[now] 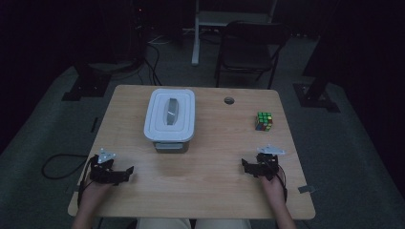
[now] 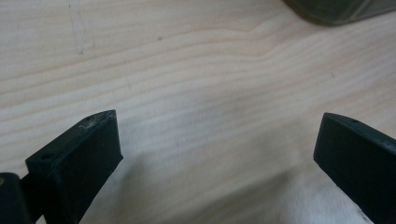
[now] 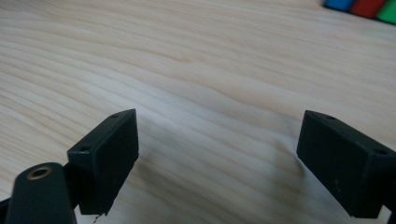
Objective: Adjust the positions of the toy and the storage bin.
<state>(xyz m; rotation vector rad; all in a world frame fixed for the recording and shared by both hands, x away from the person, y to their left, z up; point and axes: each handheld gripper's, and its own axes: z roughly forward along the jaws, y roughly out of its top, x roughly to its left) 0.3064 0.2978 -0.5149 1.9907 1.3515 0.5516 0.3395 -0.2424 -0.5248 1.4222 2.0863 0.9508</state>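
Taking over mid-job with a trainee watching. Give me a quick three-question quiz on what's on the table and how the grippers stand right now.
1. True or false: the white lid sits shut on the container.
2. Which gripper is nearer the puzzle cube: A) left gripper B) right gripper?
3. Fill in: both grippers' jaws stand ____ over the bare table.

Key: 1 true. 2 B. 3 open, with nothing between them in either gripper view.

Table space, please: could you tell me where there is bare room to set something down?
Free: the wide strip between the left claw and right claw, in front of the white box; also between the box and the puzzle cube. The table is nowhere crowded.
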